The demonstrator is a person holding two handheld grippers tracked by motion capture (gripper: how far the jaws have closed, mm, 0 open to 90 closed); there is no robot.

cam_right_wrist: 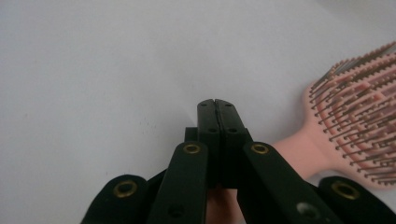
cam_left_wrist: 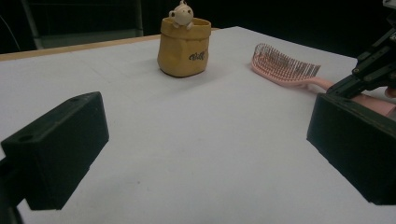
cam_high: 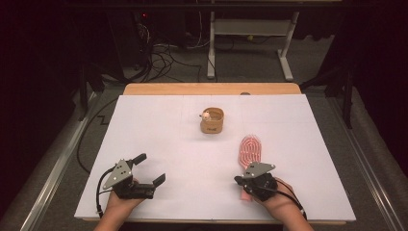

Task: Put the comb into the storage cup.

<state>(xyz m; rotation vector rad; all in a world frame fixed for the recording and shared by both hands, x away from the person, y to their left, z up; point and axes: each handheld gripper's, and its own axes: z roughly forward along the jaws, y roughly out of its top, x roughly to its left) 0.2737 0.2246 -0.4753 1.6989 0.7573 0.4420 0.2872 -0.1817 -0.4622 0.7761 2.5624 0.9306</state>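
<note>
A pink hairbrush point(cam_high: 250, 150) point(cam_right_wrist: 355, 126) point(cam_left_wrist: 285, 65) lies bristles up on the white table point(cam_high: 192, 154), right of centre, with its handle toward me. My right gripper point(cam_high: 239, 179) point(cam_right_wrist: 217, 103) hovers over that handle, jaws pressed together with nothing between them; the pink handle runs underneath them. Farther back stands a tan pouch point(cam_high: 212, 120) point(cam_left_wrist: 183, 46) with a small pale toy figure point(cam_left_wrist: 182, 14) peeking over its rim. At the near left, my left gripper point(cam_high: 150, 168) point(cam_left_wrist: 205, 154) rests with its jaws wide open and empty, pointed toward the pouch and brush.
The white sheet covers a wooden tabletop point(cam_high: 211, 88) whose far edge shows as a strip. Beyond it are a dark floor with cables point(cam_high: 163, 57) and a white desk frame point(cam_high: 250, 43). My right gripper point(cam_left_wrist: 373, 70) shows at the right in the left gripper view.
</note>
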